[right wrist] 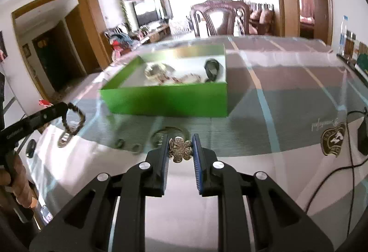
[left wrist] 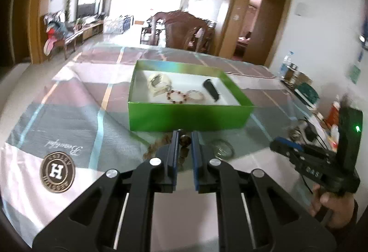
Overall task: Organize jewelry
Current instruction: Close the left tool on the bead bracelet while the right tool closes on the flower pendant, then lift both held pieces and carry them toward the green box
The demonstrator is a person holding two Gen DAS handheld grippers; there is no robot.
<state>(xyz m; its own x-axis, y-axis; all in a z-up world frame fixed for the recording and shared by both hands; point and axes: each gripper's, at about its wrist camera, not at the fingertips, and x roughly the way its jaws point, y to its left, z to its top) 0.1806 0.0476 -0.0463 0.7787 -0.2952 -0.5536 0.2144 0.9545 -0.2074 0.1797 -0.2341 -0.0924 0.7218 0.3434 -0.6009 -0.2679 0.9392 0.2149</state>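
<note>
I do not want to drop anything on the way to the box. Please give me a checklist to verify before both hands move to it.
1. Left gripper holds the bead bracelet: ok, it hangs from the shut fingers.
2. Right gripper holds the flower brooch: ok, clamped between the fingers.
3. Green box open: ok, no lid on it.
4. Free space in the box: ok, white floor shows near the black piece.
5. Bracelet clear of the table: cannot tell.
6. Ring left on the table: not ok, not yet stored.
</note>
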